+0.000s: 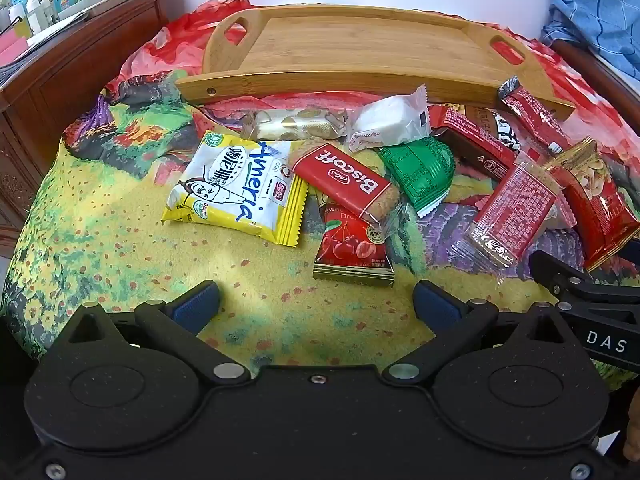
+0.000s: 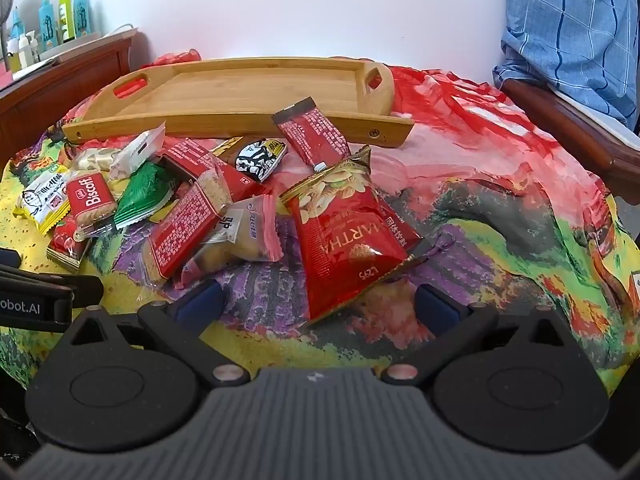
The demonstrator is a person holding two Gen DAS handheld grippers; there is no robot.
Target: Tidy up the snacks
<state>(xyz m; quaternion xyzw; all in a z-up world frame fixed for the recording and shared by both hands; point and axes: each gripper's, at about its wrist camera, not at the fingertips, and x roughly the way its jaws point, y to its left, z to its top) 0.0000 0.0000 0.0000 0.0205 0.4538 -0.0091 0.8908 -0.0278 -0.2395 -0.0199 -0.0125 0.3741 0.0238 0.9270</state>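
Note:
Several snack packets lie in a loose pile on a colourful cloth in front of an empty bamboo tray (image 1: pixel 360 40) (image 2: pixel 240 92). In the left wrist view a yellow-and-white packet (image 1: pixel 236 192), a red Biscoff biscuit (image 1: pixel 344 184) and a red cherry packet (image 1: pixel 352 252) lie nearest. My left gripper (image 1: pixel 316 304) stands open over bare cloth, just short of the cherry packet. In the right wrist view a large red nut bag (image 2: pixel 344 232) lies with its lower end between the wide-open fingers of my right gripper (image 2: pixel 316 304), untouched by the pads.
A dark wooden cabinet (image 1: pixel 80 60) with bottles (image 2: pixel 60 16) on top stands at the left. A person in a blue checked shirt (image 2: pixel 572 20) sits at the right behind a wooden rail (image 2: pixel 560 120). Open cloth lies right of the nut bag.

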